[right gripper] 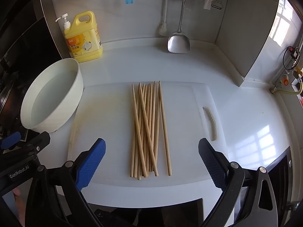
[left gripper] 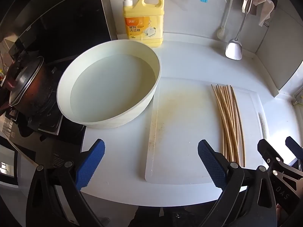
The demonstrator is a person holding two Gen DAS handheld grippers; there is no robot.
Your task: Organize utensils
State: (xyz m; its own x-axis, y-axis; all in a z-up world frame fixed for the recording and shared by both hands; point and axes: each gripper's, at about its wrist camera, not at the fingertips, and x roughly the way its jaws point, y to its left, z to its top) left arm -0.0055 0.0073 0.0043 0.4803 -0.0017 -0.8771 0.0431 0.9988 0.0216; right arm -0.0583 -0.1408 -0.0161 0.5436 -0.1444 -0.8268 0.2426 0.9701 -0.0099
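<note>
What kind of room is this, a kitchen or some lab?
Most likely a home kitchen: a pot sits on a stove beside the counter, a yellow dish soap bottle stands by the wall, and a metal spatula hangs above the chopsticks.

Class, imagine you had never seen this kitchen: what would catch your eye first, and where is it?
The bundle of wooden chopsticks lying on the white cutting board, straight ahead of the right gripper's open jaws. Next, the big white basin of water left of the board, with the yellow soap bottle behind it.

Both grippers, left gripper and right gripper, have black plastic arms with silver rivets and blue knobbly pads on the jaws; white "GenRobot.AI" lettering at 8 o'clock.
</note>
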